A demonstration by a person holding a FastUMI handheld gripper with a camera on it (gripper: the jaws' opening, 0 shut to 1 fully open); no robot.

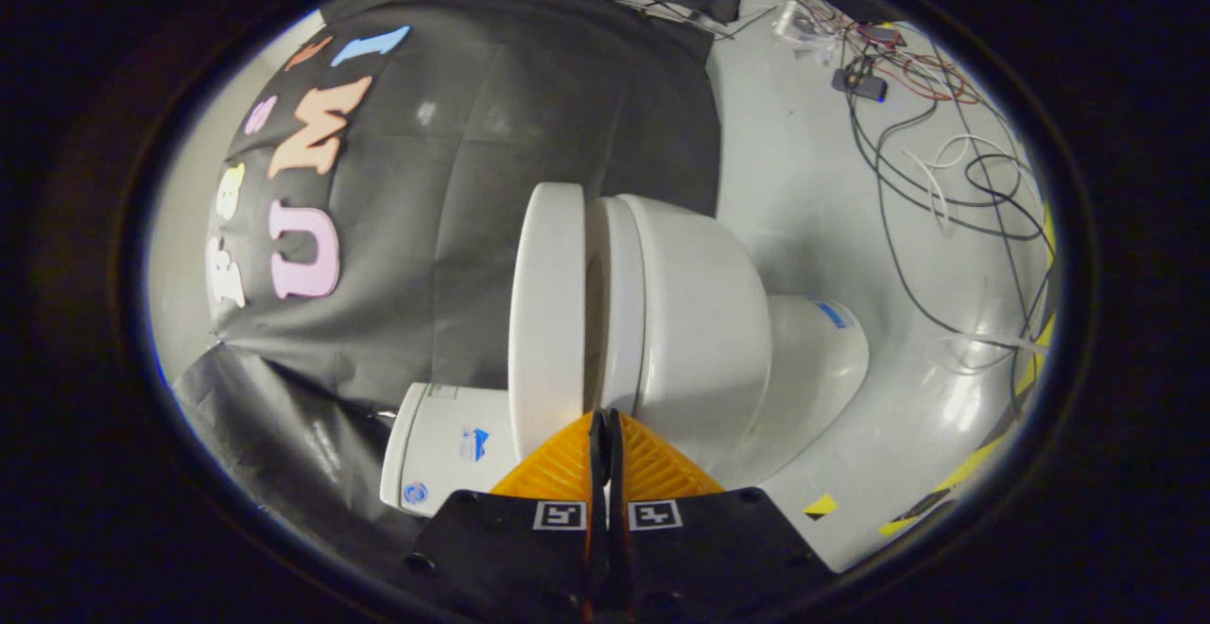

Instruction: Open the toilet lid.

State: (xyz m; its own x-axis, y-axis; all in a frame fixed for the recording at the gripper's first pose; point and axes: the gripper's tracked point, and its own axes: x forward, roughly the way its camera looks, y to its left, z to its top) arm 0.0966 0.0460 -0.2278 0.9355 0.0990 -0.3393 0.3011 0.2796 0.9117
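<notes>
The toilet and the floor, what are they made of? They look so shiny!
The toilet looks like glazed white ceramic: smooth, with soft glints. Its lid, just ahead of the shut claw, is duller, probably plastic. The floor looks like glossy pale vinyl or painted concrete, mirroring the lights; I can't tell which.

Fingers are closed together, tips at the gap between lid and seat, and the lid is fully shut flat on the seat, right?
Not quite. In the gripper view the lid is partly lifted, with a gap open between it and the seat. The rest holds: the gripper has its fingers closed together, tips at that gap.
</notes>
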